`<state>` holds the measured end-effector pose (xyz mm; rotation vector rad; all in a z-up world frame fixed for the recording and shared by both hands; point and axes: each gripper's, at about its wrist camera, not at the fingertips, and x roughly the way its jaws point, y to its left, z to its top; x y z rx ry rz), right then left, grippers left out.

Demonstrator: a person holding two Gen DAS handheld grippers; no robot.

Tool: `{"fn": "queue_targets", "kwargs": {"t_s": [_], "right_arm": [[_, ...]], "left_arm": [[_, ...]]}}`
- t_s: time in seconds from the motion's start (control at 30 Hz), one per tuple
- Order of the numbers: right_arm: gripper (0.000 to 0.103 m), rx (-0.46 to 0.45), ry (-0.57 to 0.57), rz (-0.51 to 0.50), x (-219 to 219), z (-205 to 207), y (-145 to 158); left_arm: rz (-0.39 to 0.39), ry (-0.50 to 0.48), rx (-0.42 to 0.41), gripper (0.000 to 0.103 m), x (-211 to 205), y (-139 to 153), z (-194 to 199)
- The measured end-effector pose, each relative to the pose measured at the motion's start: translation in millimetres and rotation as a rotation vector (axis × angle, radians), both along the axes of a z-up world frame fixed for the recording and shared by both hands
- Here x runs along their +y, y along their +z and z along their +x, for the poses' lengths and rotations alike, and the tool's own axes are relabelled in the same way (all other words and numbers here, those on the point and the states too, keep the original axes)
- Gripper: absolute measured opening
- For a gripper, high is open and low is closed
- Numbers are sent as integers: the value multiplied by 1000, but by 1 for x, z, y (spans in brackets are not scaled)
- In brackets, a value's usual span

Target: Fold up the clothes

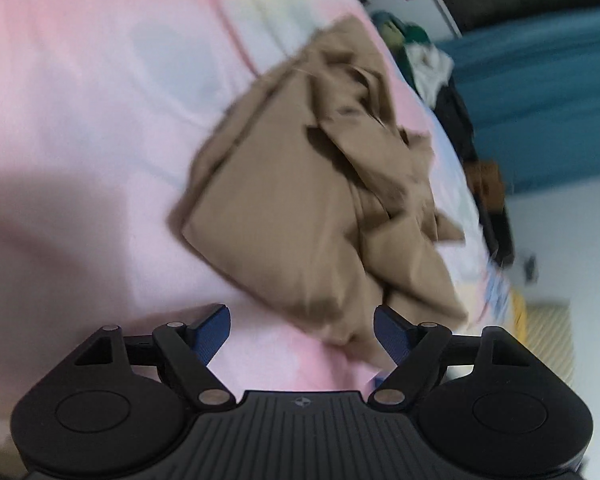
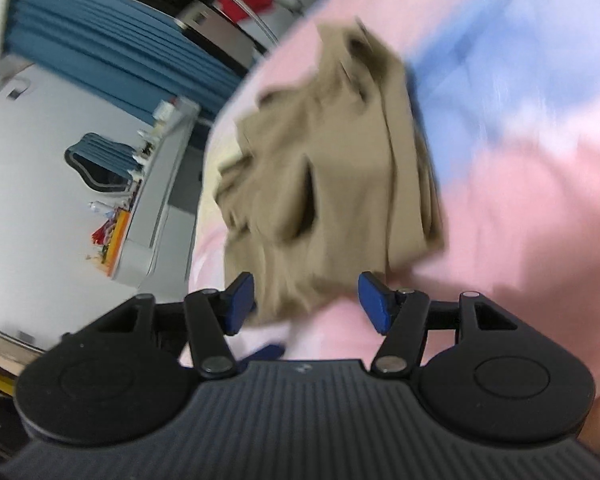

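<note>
The pink bed sheet [image 1: 80, 128] lay bare and open on one side of the crumpled tan garment [image 1: 300, 208], which bulked up as the one obstacle on it. A clothes pile [image 1: 424, 64] crowded the bed's far edge beyond the garment.

No words, numbers or brand names can be read in either view; both pictures are blurred. The only sign is a small round mark with quartered segments on the ribbed body of the left gripper [image 1: 302, 330]. A fainter mark in the same place on the right gripper [image 2: 306, 304] is too smeared to make out.
</note>
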<state>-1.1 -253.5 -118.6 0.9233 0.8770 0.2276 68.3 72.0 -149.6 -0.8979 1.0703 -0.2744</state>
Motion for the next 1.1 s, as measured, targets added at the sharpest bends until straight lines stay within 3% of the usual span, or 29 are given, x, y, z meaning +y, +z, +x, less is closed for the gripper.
{"fn": "queue_targets", "kwargs": {"t_s": [0.1,0.2,0.27,0.3,0.33,0.37,0.5,0.77,0.9,1.1], "right_arm": [[61,71,-8,95,1,-2,-17],[61,105,-102,148,-7,4,-33],[59,74,-163,179,-13,7,-37],[55,51,-178,180,-15,9,-36],[44,35,-180,169,-15,11,-34],[22,12,-176,148,-13,12,-31],[16,-90,-148,65,-4,10,-12],[15,-174,-165,94,-14,-7,38],[15,-183,-161,84,-17,-32,62],[15,-118,-162,130,-24,-100,68]], "left_arm": [[-78,76,2,75,7,-11,7],[-104,130,-14,67,10,-16,13],[-102,159,-23,46,11,-17,15],[-102,156,-38,42,10,-16,16],[-101,153,-52,31,9,-15,17],[-96,134,-84,20,7,-12,18],[-68,101,-176,14,0,10,16],[-109,120,-212,11,14,76,-14],[-81,102,-176,11,18,100,-52],[-103,95,-111,12,27,107,-137]]}}
